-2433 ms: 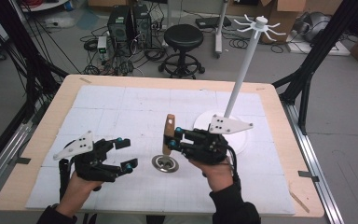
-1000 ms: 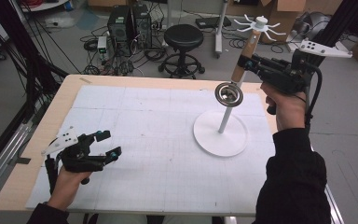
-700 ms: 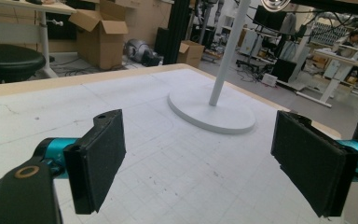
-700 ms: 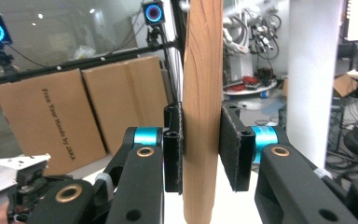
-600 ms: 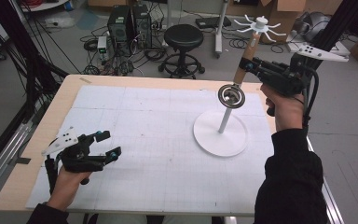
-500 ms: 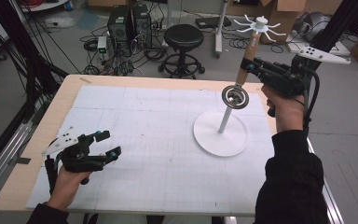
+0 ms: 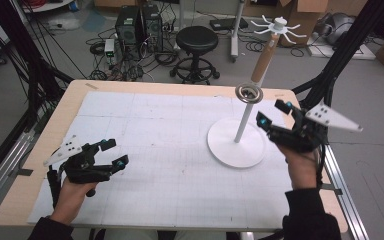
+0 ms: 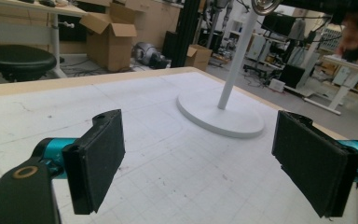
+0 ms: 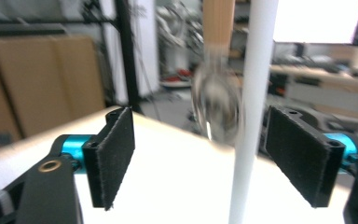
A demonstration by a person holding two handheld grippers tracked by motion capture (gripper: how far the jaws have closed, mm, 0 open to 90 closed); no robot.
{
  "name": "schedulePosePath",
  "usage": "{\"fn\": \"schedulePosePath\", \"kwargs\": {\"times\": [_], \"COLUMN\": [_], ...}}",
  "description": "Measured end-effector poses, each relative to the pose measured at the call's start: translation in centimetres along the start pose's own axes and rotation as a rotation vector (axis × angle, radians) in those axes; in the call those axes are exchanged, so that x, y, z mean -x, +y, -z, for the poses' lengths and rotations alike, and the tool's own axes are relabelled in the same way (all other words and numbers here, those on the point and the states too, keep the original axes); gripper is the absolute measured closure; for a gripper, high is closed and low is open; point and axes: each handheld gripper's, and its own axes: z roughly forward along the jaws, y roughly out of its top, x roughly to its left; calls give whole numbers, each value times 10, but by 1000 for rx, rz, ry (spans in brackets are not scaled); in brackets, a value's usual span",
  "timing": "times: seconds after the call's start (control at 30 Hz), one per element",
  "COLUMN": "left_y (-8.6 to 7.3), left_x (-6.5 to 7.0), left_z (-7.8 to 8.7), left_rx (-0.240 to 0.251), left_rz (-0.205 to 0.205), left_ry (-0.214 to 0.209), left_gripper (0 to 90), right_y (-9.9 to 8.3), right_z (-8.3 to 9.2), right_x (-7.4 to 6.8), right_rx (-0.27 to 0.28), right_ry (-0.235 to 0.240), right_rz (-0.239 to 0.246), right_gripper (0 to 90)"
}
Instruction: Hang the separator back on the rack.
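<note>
My spread right gripper sits below the wooden-handled metal strainer hanging vertically on the white rack; left gripper gapes, well apart.

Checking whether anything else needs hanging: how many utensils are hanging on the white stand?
1: a wooden-handled strainer hangs high on the white stand, its metal ring beside the pole. Others may be hidden.

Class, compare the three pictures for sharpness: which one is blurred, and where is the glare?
Right gripper view: the strainer and white pole are smeared, and a window glares at top right. Left gripper view: the tongs' pads and the stand's base are crisp. High view: evenly lit and sharp.
</note>
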Motion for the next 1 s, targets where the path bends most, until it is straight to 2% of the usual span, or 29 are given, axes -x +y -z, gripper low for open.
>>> {"fn": "schedulePosePath", "kwargs": {"times": [0.1,0.2,0.3,0.37,0.47,0.53,0.73,1.0], "left_y": [-1,-2,-3,-4,-4,-5,-5,-5], "left_x": [-2,-2,-1,0,2,4,6,5], "left_z": [2,5,7,9,11,10,11,11], "left_rx": [6,8,9,12,22,25,24,24], "left_rz": [10,9,3,0,-1,-9,-16,-13], "left_ry": [1,-1,-10,-14,-18,-23,-30,-28], "left_gripper": [164,165,169,170,171,171,174,175], "right_y": [-32,-60,-79,-82,-84,-87,-91,-93], "right_z": [8,15,21,25,33,37,44,46], "right_x": [-13,-24,-33,-35,-39,-43,-49,-45], "right_rx": [-59,-97,-121,-139,-116,-120,-120,-111], "right_ry": [-23,-16,-3,27,40,46,44,30], "right_rz": [34,21,19,4,-5,-1,1,-12], "right_gripper": [203,201,200,199,184,184,183,183]}}
